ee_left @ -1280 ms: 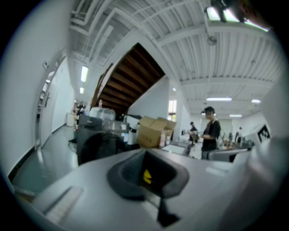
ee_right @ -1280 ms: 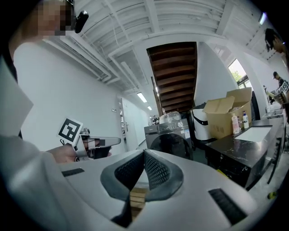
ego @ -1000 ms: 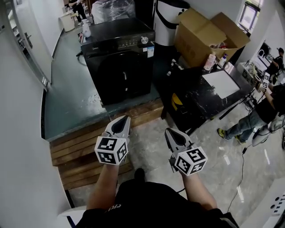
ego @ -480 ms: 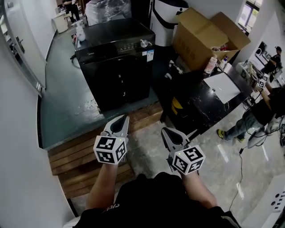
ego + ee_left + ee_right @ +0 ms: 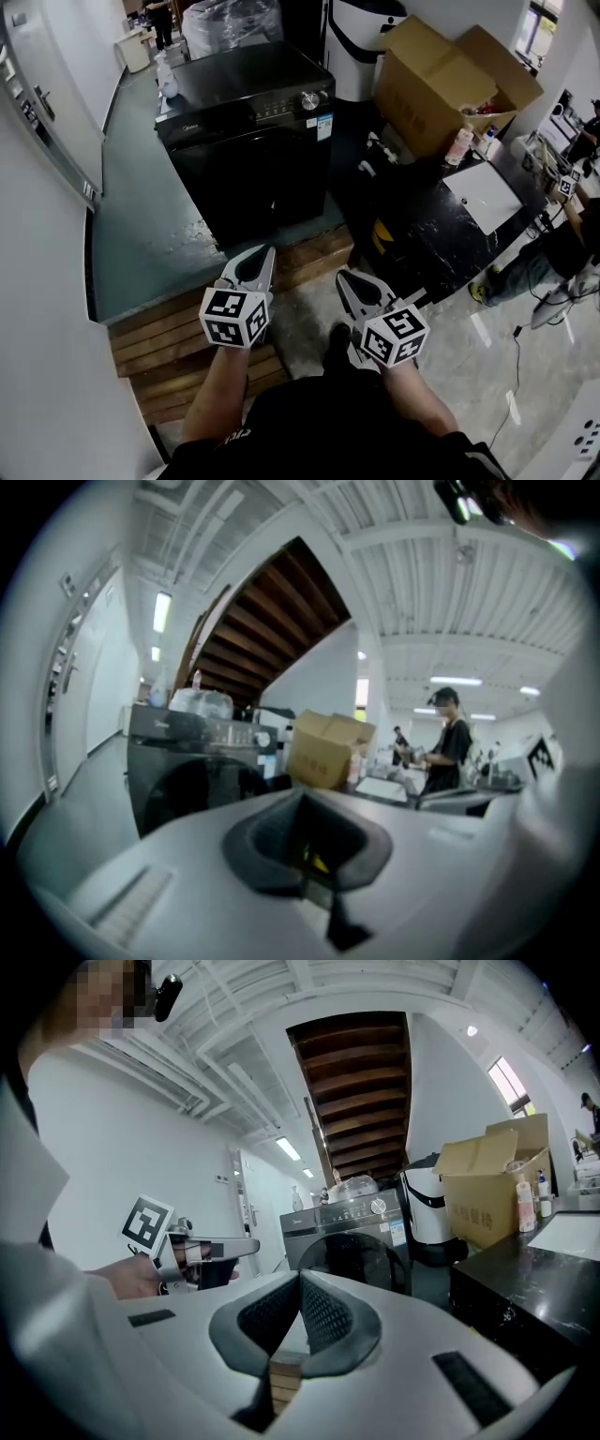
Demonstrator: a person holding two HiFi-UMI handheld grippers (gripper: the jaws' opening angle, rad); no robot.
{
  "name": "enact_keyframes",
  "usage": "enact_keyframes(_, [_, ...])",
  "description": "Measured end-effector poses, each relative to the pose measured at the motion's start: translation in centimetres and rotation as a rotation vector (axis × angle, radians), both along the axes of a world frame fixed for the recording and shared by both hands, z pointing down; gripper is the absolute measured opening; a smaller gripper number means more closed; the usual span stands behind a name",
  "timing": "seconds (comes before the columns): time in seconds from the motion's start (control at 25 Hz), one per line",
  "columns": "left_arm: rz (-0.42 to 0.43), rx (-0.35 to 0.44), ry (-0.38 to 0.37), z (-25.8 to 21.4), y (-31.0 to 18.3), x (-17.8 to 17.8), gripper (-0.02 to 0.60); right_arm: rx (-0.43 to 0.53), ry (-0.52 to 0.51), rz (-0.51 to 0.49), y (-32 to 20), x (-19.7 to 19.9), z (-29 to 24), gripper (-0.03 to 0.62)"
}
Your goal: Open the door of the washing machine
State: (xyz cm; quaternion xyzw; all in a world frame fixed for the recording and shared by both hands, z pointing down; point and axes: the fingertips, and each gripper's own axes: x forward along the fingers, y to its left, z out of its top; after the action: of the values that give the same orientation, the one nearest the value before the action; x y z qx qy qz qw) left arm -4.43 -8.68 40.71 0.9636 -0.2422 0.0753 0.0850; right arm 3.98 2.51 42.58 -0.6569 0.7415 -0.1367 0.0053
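The black washing machine [image 5: 248, 141] stands on a raised grey-green floor, its round dark door [image 5: 258, 183] closed and facing me. It also shows ahead in the left gripper view as the washing machine [image 5: 192, 771] and in the right gripper view as the washing machine [image 5: 352, 1237]. My left gripper [image 5: 263, 255] hovers over the wooden step, shut and empty. My right gripper [image 5: 344, 278] hangs beside it over the tiled floor, also shut with nothing in it. Both are well short of the door.
A wooden pallet step [image 5: 178, 347] lies between me and the raised floor [image 5: 141, 244]. A black stone counter [image 5: 441, 225] and a cardboard box [image 5: 450, 80] stand to the right. A white wall [image 5: 37, 309] runs along the left. A person [image 5: 553, 253] stands at the far right.
Both grippers have travelled forward with me toward the washing machine, which now looks nearer and larger. The jaws stayed shut throughout.
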Motion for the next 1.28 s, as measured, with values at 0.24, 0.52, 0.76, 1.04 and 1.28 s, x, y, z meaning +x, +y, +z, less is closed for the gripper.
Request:
enact_keyframes(0.24, [-0.031, 0.003, 0.021, -0.6, -4.1, 4.3, 0.009, 0.009, 0.015, -0.043, -4.6, 4.2, -0.7, -0.003])
enact_keyframes(0.52, [-0.051, -0.014, 0.018, -0.7, -8.5, 10.0, 0.009, -0.019, 0.011, -0.094, -9.4, 9.1, -0.5, -0.003])
enact_keyframes(0.76, [-0.070, -0.056, -0.016, 1.3, -11.3, 14.3, 0.009, -0.046, -0.017, -0.130, -12.2, 12.8, 1.0, -0.003])
enact_keyframes(1.04, [-0.052, -0.074, -0.050, 2.0, -12.3, 19.5, 0.009, -0.060, -0.058, -0.142, -14.2, 17.8, 2.1, -0.003])
enact_keyframes(1.28, [-0.086, -0.064, -0.056, 1.9, -14.4, 19.8, 0.009, -0.064, -0.058, -0.194, -17.2, 18.1, 2.2, -0.003])
